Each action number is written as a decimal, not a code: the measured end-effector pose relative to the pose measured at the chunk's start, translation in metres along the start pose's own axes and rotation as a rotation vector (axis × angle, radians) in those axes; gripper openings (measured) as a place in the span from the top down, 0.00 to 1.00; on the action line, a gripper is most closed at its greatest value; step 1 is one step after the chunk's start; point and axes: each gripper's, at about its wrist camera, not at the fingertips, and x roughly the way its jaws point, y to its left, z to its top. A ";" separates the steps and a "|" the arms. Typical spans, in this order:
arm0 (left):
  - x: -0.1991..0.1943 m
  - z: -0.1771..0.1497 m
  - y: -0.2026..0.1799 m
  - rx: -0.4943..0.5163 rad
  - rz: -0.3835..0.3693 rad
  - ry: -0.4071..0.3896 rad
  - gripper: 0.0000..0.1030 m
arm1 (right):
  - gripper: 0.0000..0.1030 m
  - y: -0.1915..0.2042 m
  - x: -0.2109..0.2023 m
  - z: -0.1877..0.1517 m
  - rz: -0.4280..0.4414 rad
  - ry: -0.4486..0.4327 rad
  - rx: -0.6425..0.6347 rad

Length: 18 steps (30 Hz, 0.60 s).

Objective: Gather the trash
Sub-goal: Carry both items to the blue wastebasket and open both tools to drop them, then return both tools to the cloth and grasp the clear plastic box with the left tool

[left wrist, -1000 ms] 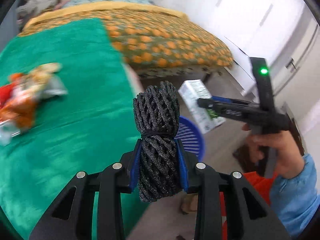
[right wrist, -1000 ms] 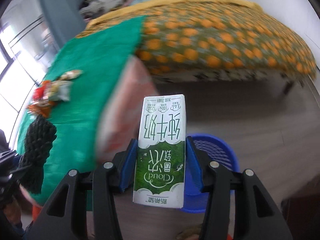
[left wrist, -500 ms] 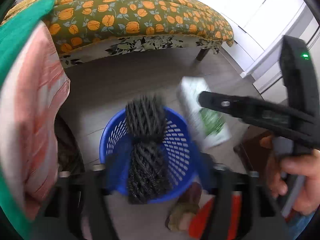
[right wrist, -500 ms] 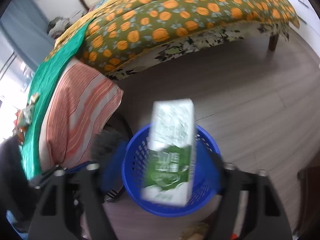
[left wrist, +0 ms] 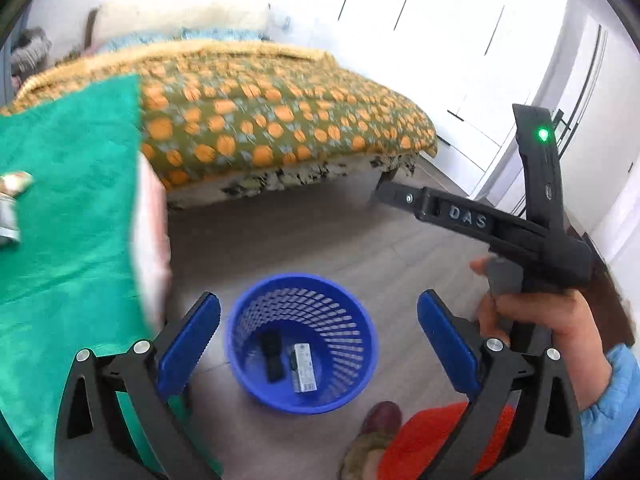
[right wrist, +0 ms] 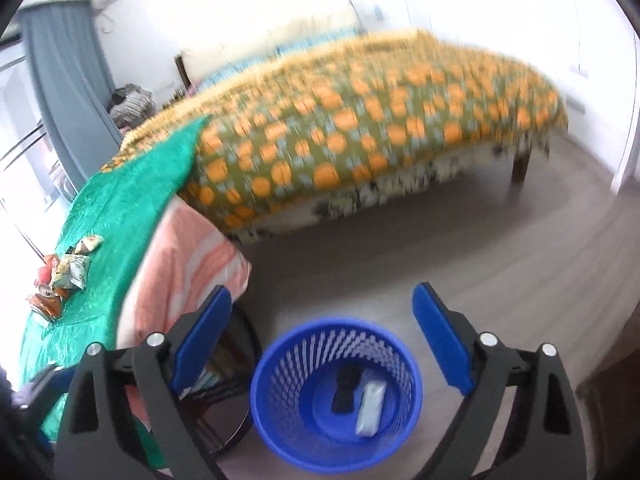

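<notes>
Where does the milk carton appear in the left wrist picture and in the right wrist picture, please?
Left wrist view: the milk carton lies at the bottom of the blue basket, low in the picture, right of the black mesh bundle.
Right wrist view: the carton again lies in the basket, low and centre, right of the bundle.
Shared landmark: the blue basket on the floor.

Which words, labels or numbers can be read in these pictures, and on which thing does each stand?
"DAS": raised letters on the side of the right gripper, seen in the left wrist view.
Print on the milk carton in the blue basket: too small to read.
Snack wrappers on the green cloth: too blurred.
</notes>
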 end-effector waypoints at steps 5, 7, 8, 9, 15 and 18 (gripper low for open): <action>-0.048 -0.028 0.027 0.027 0.074 -0.001 0.05 | 0.05 0.050 -0.016 -0.008 -0.050 -0.104 -0.139; -0.062 -0.039 0.047 0.003 0.113 0.001 0.05 | 0.05 0.071 -0.018 -0.021 -0.032 -0.104 -0.181; -0.069 -0.044 0.059 -0.014 0.131 0.001 0.05 | 0.05 0.084 -0.018 -0.028 -0.017 -0.100 -0.197; -0.078 -0.049 0.070 -0.031 0.147 0.000 0.05 | 0.05 0.092 -0.020 -0.034 -0.005 -0.099 -0.209; -0.138 -0.075 0.154 -0.153 0.300 -0.012 0.05 | 0.05 0.179 -0.033 -0.080 0.147 -0.083 -0.341; -0.163 -0.082 0.189 -0.195 0.363 -0.025 0.05 | 0.05 0.219 -0.038 -0.101 0.209 -0.072 -0.414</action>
